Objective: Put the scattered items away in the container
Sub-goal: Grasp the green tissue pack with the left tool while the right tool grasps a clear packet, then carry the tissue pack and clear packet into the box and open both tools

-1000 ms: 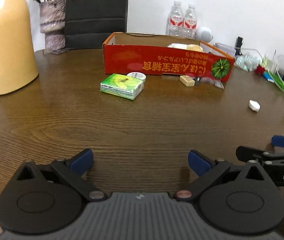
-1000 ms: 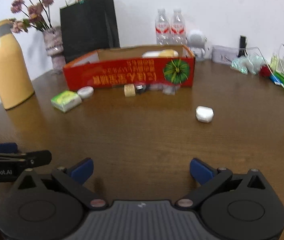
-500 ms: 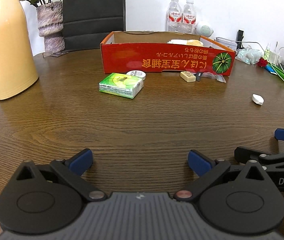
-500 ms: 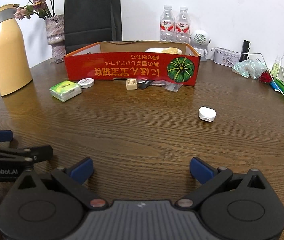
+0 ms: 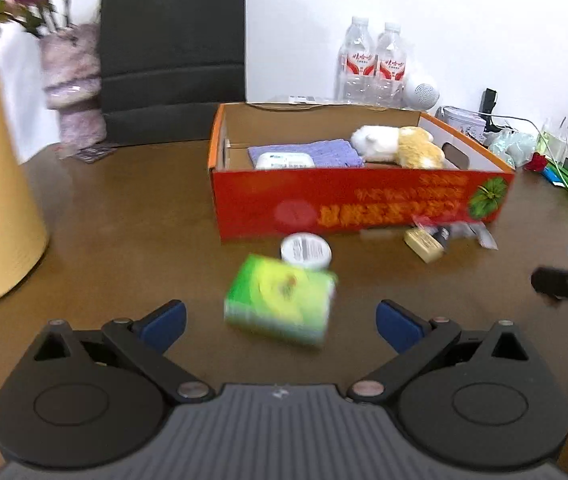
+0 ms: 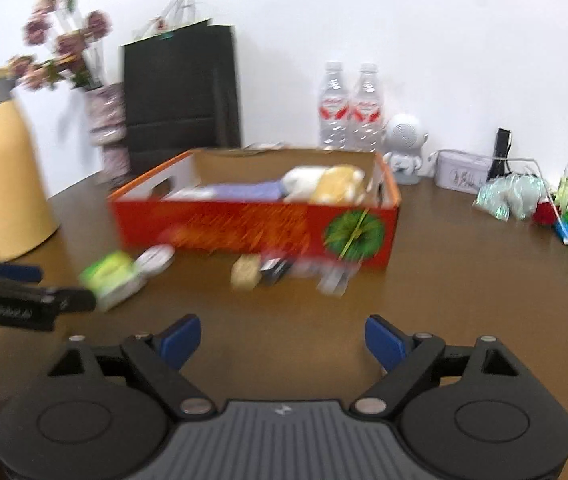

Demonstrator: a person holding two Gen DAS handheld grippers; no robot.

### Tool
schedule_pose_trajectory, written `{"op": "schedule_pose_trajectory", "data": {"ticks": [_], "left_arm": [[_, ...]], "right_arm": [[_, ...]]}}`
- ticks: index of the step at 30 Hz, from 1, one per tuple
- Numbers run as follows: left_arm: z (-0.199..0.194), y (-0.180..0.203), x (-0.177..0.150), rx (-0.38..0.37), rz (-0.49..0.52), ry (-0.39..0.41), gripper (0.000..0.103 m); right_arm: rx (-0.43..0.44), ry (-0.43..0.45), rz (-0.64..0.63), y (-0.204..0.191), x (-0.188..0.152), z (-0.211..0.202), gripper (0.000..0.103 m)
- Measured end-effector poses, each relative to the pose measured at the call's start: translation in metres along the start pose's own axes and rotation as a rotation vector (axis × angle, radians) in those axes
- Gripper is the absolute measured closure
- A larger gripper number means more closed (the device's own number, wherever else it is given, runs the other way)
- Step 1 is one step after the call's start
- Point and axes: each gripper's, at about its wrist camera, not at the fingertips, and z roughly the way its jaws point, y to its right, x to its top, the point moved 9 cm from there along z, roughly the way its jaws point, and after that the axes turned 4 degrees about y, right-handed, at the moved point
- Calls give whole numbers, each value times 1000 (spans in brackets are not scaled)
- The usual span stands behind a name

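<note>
1. Approach matters most here: your left tool point(image 5: 279, 320) stands wide with nothing between its fingers, and the green packet point(image 5: 279, 300) lies low in the centre of the left wrist view, just ahead of them. Centre it before you close.
2. Take it across its narrower sides; it looks soft and wrapped, so a light squeeze should do.
3. Your right tool point(image 6: 281, 340) is empty and its jaws are closing; it faces the tan block point(image 6: 245, 272) and the small wrappers at the foot of the red box point(image 6: 251, 228), mid-frame.
4. Mind the white round tin point(image 5: 306, 250), touching or just behind the packet.
5. The box already holds a plush toy point(image 5: 398, 146) and a purple cloth point(image 5: 324, 150); its left part looks free.
</note>
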Motion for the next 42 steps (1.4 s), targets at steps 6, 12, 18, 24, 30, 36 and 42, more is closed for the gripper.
{"op": "schedule_pose_trajectory", "data": {"ticks": [6,12,18,24,30,36,42], "left_arm": [[40,-1,1,-46,29,-33,0],[42,-5,-2,-60,23,-19,37],[39,1,-7,-58,66,-25,36],[16,0,-9,-22,-19,15,39],[-41,14,-16,26,-153,108,39],[-70,67,-43,-15,-89,83,39],[-82,77,-14,-36,-82,158,39]], "right_arm": [[-44,-69,60,27,14,71,38],[-62,-98,95,39,2,93,58],[-65,-88,47,37,5,100,80],[-49,-117,16,23,1,86,86],[3,-29,-16,-4,-6,15,86],[71,-20,-25,-46,-48,-43,86],[85,45,-15,-47,-36,-68,86]]}}
